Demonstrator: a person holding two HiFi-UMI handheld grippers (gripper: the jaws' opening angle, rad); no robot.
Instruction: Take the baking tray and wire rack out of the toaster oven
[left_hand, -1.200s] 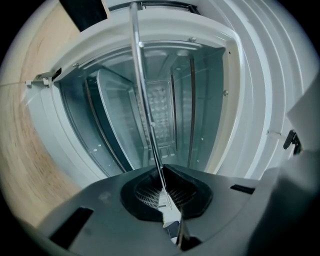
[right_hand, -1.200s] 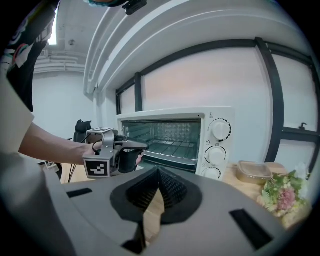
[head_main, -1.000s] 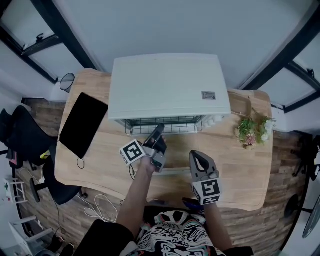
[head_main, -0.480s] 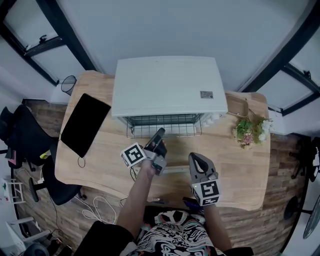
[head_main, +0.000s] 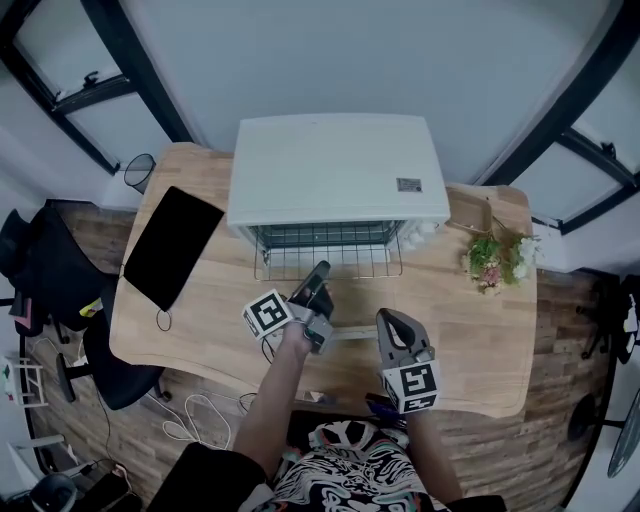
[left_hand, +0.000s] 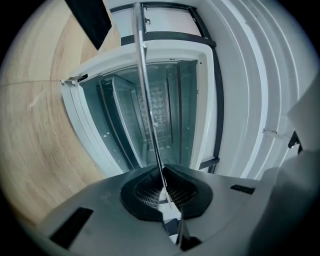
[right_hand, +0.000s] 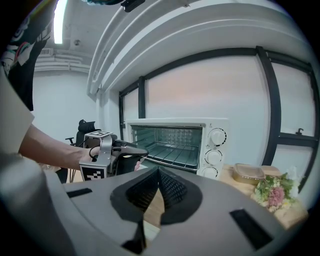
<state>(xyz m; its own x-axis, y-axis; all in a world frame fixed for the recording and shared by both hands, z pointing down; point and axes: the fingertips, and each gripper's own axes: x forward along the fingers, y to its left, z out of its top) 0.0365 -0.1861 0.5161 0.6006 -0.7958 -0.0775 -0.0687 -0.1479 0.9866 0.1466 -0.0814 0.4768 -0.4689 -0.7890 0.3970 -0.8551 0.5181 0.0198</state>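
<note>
A white toaster oven (head_main: 335, 165) stands at the back of the wooden table (head_main: 480, 340), its front open. The wire rack (head_main: 350, 258) sticks partly out of it. My left gripper (head_main: 320, 270) is shut on the rack's front edge. In the left gripper view the rack (left_hand: 142, 75) runs edge-on as a thin metal line from the closed jaws (left_hand: 162, 170) into the oven cavity (left_hand: 150, 120). A flat black baking tray (head_main: 172, 247) lies on the table to the left. My right gripper (head_main: 390, 318) hovers shut and empty near the front edge; its view shows the oven (right_hand: 215, 145) and the left gripper (right_hand: 142, 151).
A pale bar (head_main: 345, 337), apparently the lowered door's handle, lies between the grippers. A bunch of flowers (head_main: 492, 262) and a small brown container (head_main: 470, 210) sit right of the oven. A black chair (head_main: 40, 270) stands off the table's left side.
The left gripper has drawn the wire rack farther out of the oven toward me. The right gripper stays shut and empty in about the same spot.
</note>
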